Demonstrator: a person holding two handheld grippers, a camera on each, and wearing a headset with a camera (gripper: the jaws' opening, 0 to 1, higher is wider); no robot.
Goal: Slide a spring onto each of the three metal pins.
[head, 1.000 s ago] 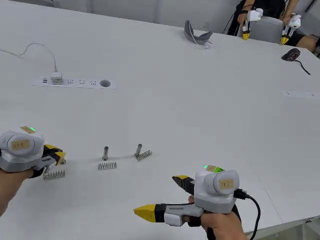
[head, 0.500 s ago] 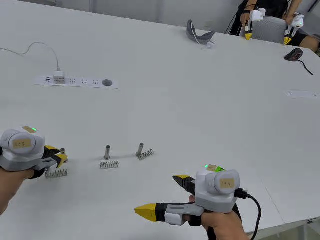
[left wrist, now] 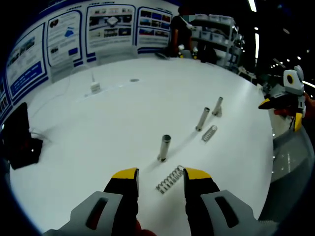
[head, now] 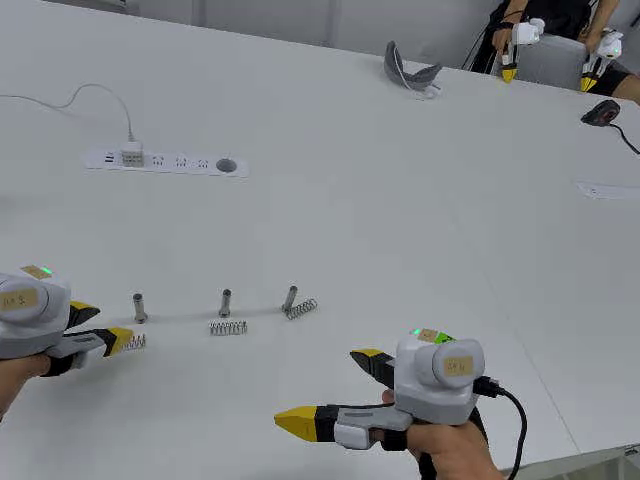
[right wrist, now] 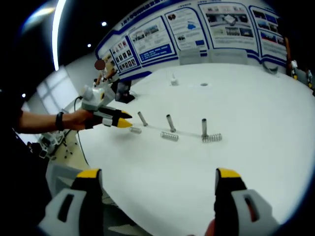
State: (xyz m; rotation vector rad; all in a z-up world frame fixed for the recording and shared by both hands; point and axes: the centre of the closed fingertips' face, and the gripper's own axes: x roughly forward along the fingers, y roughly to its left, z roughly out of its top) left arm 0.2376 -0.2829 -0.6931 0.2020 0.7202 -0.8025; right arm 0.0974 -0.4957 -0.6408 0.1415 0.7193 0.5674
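Note:
Three short metal pins stand in a row on the white table: left pin (head: 139,307), middle pin (head: 225,302), right pin (head: 290,298). A spring lies by each: left spring (head: 133,342), middle spring (head: 228,327), right spring (head: 302,308). My left gripper (head: 102,322) is open at the table's left front, its tips at the left spring. In the left gripper view, that left spring (left wrist: 170,179) lies on the table between the yellow jaws of the left gripper (left wrist: 161,174), just short of the left pin (left wrist: 164,147). My right gripper (head: 327,388) is wide open near the front edge, holding nothing.
A white power strip (head: 165,162) with a plugged cable lies at the back left. A grey curved object (head: 408,70) sits far back. Another person with grippers (head: 515,40) is at the far right corner. The table's front edge (head: 590,460) runs close to my right hand.
My left gripper has drawn back toward me off the left pin, which now shows, and its tips sit at the left spring. The right gripper has stayed put.

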